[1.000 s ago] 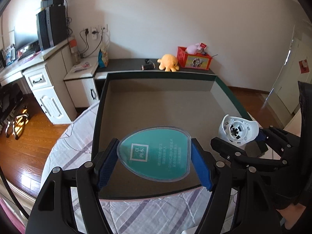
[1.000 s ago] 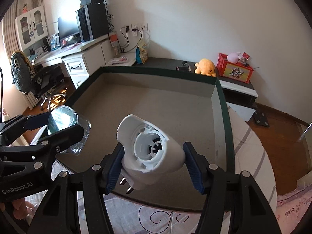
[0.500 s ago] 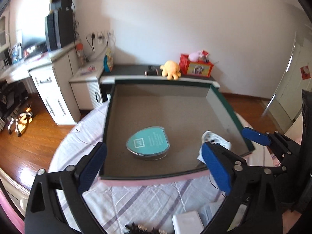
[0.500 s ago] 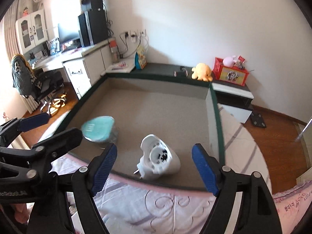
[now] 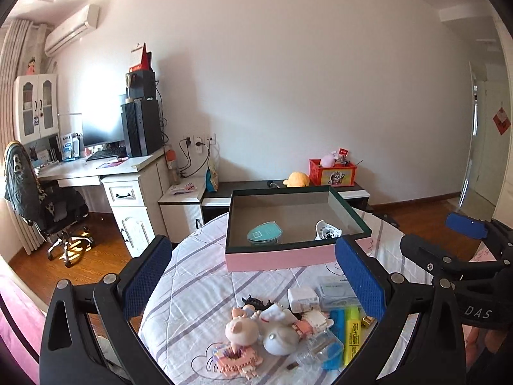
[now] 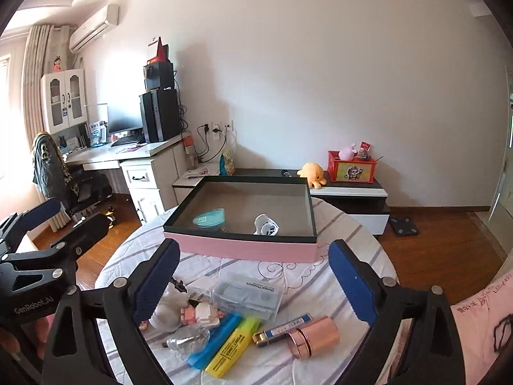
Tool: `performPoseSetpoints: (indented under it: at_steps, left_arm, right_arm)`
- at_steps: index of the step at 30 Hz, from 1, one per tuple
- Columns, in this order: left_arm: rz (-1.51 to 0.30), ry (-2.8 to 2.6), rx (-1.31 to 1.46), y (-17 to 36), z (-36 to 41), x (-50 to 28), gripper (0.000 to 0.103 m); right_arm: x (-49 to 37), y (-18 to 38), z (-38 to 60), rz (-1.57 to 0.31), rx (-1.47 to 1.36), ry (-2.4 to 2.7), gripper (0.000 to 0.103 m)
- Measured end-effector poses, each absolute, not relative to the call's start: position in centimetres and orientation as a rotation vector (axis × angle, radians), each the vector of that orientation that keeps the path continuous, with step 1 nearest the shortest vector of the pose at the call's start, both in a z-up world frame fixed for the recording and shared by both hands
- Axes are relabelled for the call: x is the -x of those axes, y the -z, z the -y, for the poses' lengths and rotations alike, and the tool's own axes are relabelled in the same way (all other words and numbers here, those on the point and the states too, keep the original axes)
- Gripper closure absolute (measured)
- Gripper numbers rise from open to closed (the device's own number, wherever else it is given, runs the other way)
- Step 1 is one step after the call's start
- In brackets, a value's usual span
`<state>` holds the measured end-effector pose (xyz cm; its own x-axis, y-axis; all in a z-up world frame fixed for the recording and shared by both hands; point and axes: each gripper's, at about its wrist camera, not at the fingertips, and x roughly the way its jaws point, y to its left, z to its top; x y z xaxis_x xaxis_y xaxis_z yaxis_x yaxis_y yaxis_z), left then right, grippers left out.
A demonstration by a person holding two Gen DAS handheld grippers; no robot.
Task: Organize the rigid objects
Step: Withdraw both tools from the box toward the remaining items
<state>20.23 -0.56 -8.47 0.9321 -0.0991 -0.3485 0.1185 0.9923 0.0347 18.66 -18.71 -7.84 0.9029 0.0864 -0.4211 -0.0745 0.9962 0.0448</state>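
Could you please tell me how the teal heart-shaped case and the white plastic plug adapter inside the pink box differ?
The teal heart-shaped case lies flat and low, lid up; the white plastic plug adapter is bulkier and tipped, its round opening facing the camera. The case sits left, the adapter right, apart. Both rest near the front wall of the pink box.

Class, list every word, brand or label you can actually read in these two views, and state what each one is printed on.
"GenRobot.AI": on the left gripper body, right wrist view.
"DAS": on the right gripper body, left wrist view.
"POINT LINER" (roughly): on the yellow highlighter.
Clear plastic case label: too small to read.
Teal-lidded container in the pink box: print blurred.
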Motion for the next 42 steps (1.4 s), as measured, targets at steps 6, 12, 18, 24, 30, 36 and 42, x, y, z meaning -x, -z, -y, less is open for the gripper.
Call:
performPoseSetpoints:
  at_steps: [6, 12, 18, 24, 30, 36, 42]
  left_arm:
    - [-0.316, 0.112, -0.057, 7.8, 0.4, -14.9, 0.000]
    - [-0.306, 0.128, -0.075, 7.5, 0.1, -11.3, 0.000]
    - [-0.286, 0.109, -0.069, 6.9, 0.0, -9.0, 0.000]
    - [-0.269, 0.097, -0.066, 6.4, -0.1, -8.0, 0.000]
    - [-0.265, 0.078, -0.057, 6.3, -0.3, -7.9, 0.000]
    - [-0.262, 0.067, -0.041, 6.7, -0.5, -8.2, 0.000]
    - [-0.278, 0.074, -0.025, 7.7, -0.6, -9.3, 0.000]
  right_arm:
    - [-13.3, 6.6, 18.2, -0.373, -0.010, -0.056, 0.000]
    - [-9.6, 5.8, 18.2, -0.340, -0.002, -0.044, 0.000]
    - [-7.5, 5.2, 17.5, -0.317, 0.002, -0.046, 0.000]
    - [-6.5, 5.0, 17.5, -0.300, 0.000, -0.047, 0.000]
    - [-6.6, 5.0, 17.3, -0.303, -0.003, -0.056, 0.000]
    - [-7.1, 5.4, 17.1, -0.313, -0.003, -0.063, 0.000]
    - [-8.1, 6.3, 17.2, -0.338, -0.005, -0.063, 0.000]
